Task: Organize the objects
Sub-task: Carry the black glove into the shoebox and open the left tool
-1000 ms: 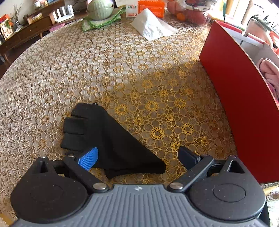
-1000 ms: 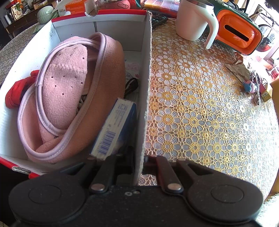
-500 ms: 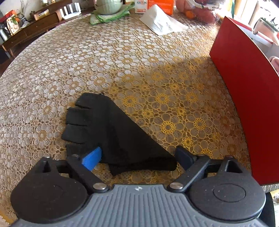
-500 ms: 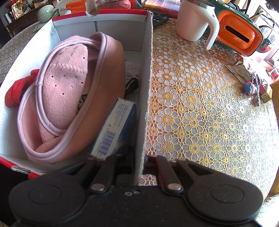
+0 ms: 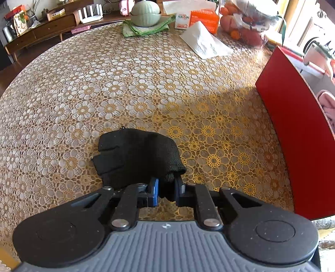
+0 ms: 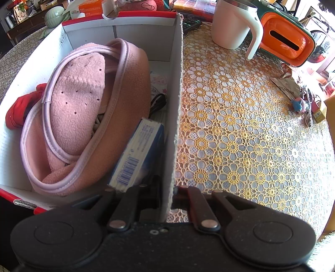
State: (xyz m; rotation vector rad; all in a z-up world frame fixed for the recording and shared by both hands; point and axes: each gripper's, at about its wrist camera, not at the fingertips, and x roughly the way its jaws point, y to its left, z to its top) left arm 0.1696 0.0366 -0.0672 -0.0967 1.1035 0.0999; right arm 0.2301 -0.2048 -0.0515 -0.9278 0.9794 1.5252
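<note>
From the left wrist view, the left gripper (image 5: 166, 189) pointed steeply down at the table (image 5: 104, 94), which was covered in a gold and white lace cloth. Its jaws had just been closing, and the cuff end of a black glove (image 5: 136, 157) sat pinched between the blue pads (image 5: 155, 188). The glove bunched up ahead of the fingers, its own finger tips pointing left, and most of it lay on the cloth. To the right stood the red outer wall of a box (image 5: 293, 136), apart from the glove. At the far edge of the table were a green bowl (image 5: 145, 11) on a green cloth, an orange carton (image 5: 204, 17) and a white folded paper (image 5: 206, 42).

From the right wrist view, the right gripper (image 6: 172, 193) was clamped on the near end of the box's right wall (image 6: 177, 104), one finger inside and one outside. Inside the box lay a pink fleece item (image 6: 83, 117) filling most of the space, a red piece (image 6: 19, 110) against the left wall, and a blue and white carton (image 6: 136, 154) leaning between the fleece and the gripped wall. On the table to the right of the box stood a cream mug (image 6: 232, 23) and, beside it, an orange case (image 6: 286, 39).
</note>
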